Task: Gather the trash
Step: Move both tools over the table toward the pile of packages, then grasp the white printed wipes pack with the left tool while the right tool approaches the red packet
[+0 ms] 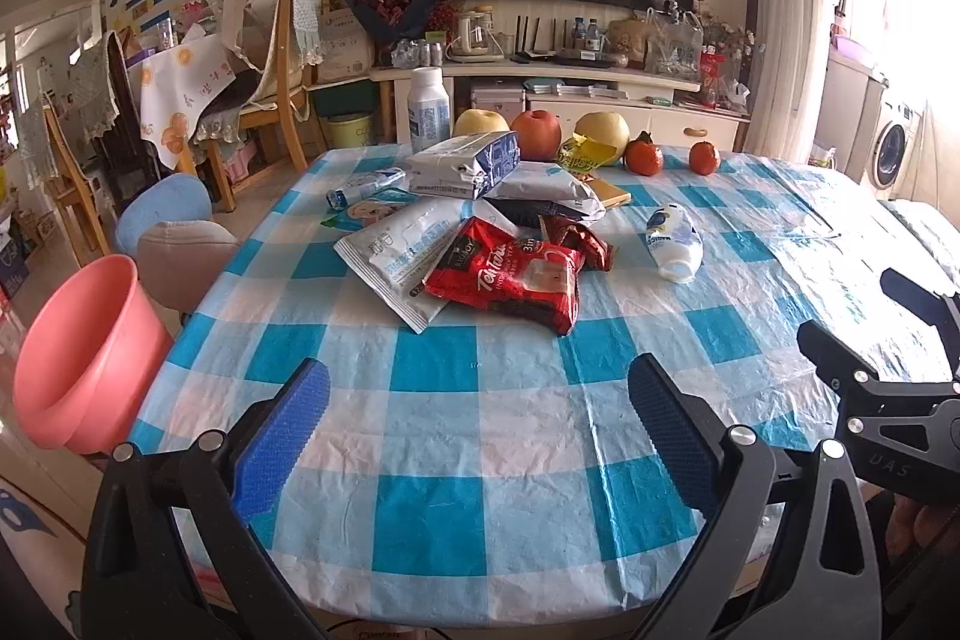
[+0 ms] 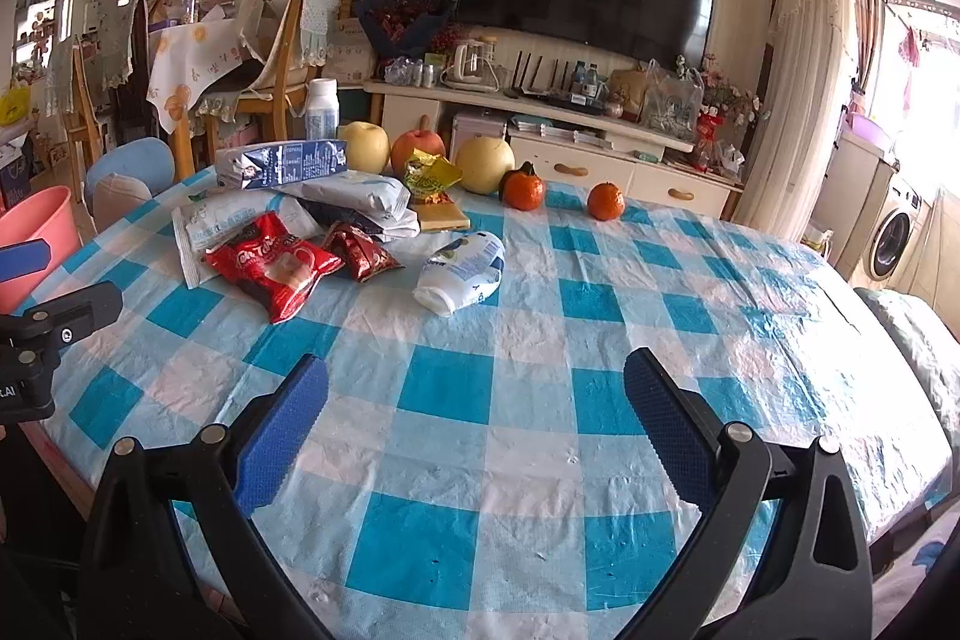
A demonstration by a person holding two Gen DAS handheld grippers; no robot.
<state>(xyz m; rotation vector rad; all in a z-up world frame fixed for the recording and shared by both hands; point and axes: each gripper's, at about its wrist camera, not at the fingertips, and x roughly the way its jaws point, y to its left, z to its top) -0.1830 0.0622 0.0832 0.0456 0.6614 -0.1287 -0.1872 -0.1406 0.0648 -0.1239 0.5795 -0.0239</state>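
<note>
A pile of trash lies on the blue-checked table (image 1: pixel 456 430): a red tea packet (image 1: pixel 510 280) (image 2: pixel 270 265), a white wrapper (image 1: pixel 396 256), a milk carton (image 1: pixel 468 163) (image 2: pixel 282 163), a small red wrapper (image 2: pixel 360 253) and a crushed white bottle (image 1: pixel 675 241) (image 2: pixel 462 271). A pink bin (image 1: pixel 78 352) (image 2: pixel 36 238) stands left of the table. My left gripper (image 1: pixel 480 418) is open and empty above the near table, short of the pile. My right gripper (image 2: pixel 477 418) is open and empty, to the right of the left one.
Apples, a pear and two oranges (image 1: pixel 645 157) (image 2: pixel 606 201) sit at the table's far edge with a white upright bottle (image 1: pixel 429 109). Stools (image 1: pixel 180 250) and wooden chairs stand left. A TV cabinet (image 2: pixel 540 124) is behind.
</note>
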